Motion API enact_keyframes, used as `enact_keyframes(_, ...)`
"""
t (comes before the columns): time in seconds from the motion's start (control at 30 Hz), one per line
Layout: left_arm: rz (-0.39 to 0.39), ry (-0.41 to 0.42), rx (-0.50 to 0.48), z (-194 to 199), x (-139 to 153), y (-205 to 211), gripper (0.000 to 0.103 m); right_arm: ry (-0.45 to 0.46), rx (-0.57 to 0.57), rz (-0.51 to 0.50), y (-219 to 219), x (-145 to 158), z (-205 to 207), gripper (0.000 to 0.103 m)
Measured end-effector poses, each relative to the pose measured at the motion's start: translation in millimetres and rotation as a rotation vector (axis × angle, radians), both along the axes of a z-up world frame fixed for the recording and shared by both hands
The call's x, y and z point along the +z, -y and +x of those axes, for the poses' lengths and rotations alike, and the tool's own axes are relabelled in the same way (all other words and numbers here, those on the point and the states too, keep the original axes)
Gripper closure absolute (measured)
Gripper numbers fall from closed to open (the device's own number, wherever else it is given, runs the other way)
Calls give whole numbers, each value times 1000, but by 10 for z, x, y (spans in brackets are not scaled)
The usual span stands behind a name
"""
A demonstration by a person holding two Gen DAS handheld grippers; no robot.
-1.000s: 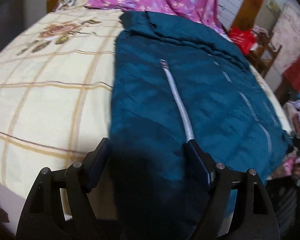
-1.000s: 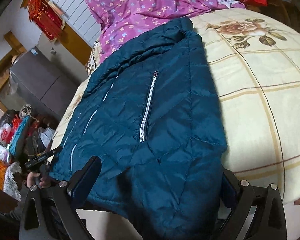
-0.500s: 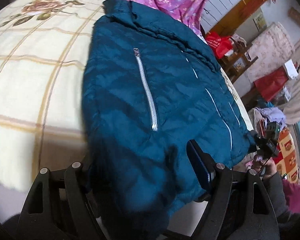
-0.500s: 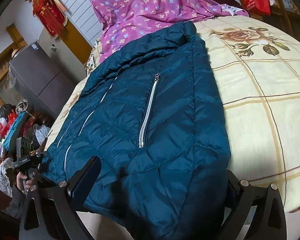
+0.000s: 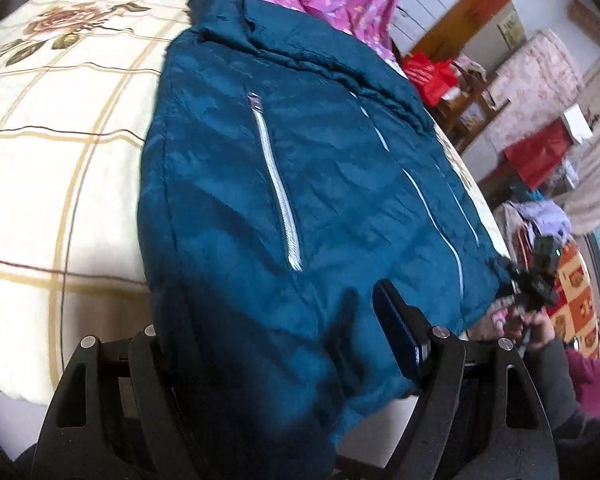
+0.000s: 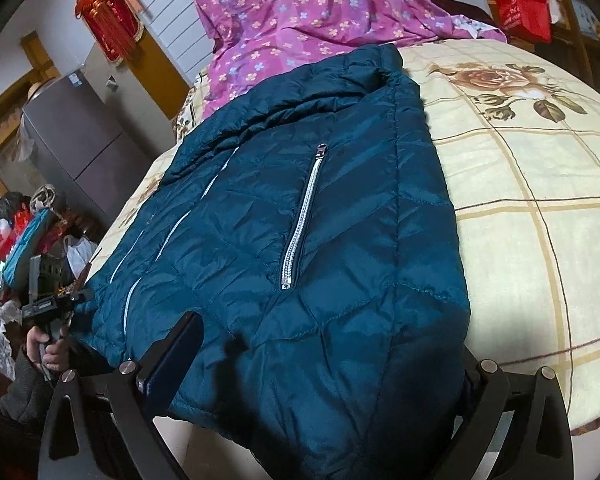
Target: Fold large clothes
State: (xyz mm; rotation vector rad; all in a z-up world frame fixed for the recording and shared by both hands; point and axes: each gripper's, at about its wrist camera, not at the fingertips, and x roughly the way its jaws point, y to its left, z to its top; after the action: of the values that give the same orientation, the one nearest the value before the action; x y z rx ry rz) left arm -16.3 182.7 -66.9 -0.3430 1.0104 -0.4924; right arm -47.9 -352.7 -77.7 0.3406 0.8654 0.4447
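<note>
A dark teal puffer jacket (image 5: pixel 300 168) lies flat on the bed, collar far, hem toward me, its silver pocket zipper (image 5: pixel 278 188) facing up. My left gripper (image 5: pixel 276 312) stands wide at the near hem. The cloth drapes over its left finger and hides it, while its right finger (image 5: pixel 398 332) rests bare on top. In the right wrist view the jacket (image 6: pixel 300 208) spans my right gripper (image 6: pixel 328 336) the same way. Its left finger (image 6: pixel 176 360) shows and the right one is under the hem. Neither pair of pads visibly pinches the cloth.
A cream checked bedspread (image 5: pixel 60 120) with rose prints covers the bed, and a purple flowered quilt (image 6: pixel 300 12) lies at its far end. A hand holds a black gripper (image 5: pixel 540 280) off the hem's corner. A grey fridge (image 6: pixel 72 136) and cluttered bags (image 6: pixel 16 232) stand beside the bed.
The left wrist view has swung right, and the jacket hem now covers the left gripper's left finger. The right wrist view has barely shifted.
</note>
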Motion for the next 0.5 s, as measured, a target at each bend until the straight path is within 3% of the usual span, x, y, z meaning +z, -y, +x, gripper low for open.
enact_keyframes(0.1, -25, -5, 42, 54, -19, -43, 25, 3, -7, 5, 12, 2, -3, 10)
enact_keyframes(0.13, -30, -10, 55, 84, -30, -56, 29, 2, -9, 16, 29, -1, -2, 14)
enact_keyframes(0.2, -35, -22, 87, 124, -45, -92, 44, -11, 4, 60, 64, -19, -5, 28)
enact_keyframes(0.27, -36, -31, 120, 143, -63, -141, 64, -20, 9, 73, 90, -31, -26, 31)
enact_keyframes(0.5, 8, -11, 123, 121, -58, -96, 66, -16, -25, 145, 178, -58, -34, 30)
